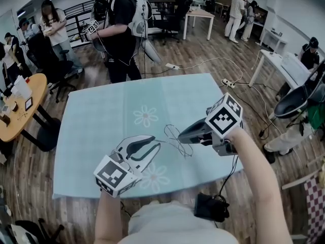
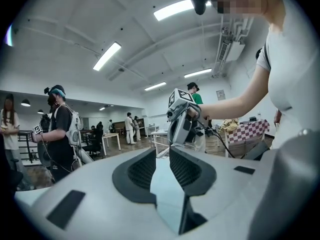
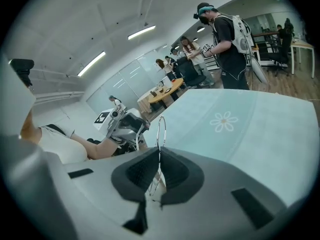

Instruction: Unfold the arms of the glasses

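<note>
Over teal tablecloth [image 1: 101,111], right gripper [image 1: 182,136] pinches thin wire glasses [image 1: 171,132]; left gripper [image 1: 156,145] gapes slightly.

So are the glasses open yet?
Not yet, it seems. Done: the glasses are held above the table, pinched in the right gripper. In hand: the left gripper, jaws slightly apart, is right beside the thin frame, seemingly going for an arm. Left: swinging the arms out; the wire is too thin to tell how far they are open.

An open-plan office-cum-lab: white desks [image 1: 199,14], wood-plank floor [image 1: 203,52], ceiling strip lights [image 2: 106,55], a person [image 1: 121,29] wearing recording gear.
</note>
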The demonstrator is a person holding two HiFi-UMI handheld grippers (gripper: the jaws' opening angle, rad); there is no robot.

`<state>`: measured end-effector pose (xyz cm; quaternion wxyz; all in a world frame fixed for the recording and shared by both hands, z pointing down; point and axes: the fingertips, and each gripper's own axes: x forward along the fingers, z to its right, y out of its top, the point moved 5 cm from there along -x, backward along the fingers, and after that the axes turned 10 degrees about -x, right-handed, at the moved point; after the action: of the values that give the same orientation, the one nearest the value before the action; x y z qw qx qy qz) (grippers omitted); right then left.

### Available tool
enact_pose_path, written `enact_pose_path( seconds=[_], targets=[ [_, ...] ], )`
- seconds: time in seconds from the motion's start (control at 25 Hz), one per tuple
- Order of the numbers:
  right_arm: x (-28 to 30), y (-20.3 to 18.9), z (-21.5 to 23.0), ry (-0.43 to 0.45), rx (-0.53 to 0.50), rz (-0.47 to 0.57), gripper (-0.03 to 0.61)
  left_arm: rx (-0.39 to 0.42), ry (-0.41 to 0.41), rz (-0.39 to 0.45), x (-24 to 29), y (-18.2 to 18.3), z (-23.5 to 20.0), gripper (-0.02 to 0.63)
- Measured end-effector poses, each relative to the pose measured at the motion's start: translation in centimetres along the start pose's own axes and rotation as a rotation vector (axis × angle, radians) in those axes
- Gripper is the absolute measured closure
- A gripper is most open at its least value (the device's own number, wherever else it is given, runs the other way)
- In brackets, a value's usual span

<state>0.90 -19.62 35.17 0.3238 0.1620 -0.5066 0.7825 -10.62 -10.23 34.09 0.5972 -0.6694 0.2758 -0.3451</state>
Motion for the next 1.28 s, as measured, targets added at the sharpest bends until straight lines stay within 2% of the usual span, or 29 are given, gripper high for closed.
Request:
enact_pose_path(
  seconds=[0.48,0.96,1.28],
  targets=[
    [-0.7,-1.3,2.8,-0.096,0.094,0.044,0.565,0.003,-0.108,-0.036,-1.4,-1.7,2.5,0.522],
    [-1.6,-1.5,4.1,-0.149,0.125,0.056,0.565,0.005,-0.237,-0.073,-1.5,-2.9,5.6,0.518],
    [-0.9,-0.9,4.0,-0.147,0.121,0.063,0.565,-0.009,-0.261,-0.08,-2.5,-3.8,6.1,0.515]
  ],
)
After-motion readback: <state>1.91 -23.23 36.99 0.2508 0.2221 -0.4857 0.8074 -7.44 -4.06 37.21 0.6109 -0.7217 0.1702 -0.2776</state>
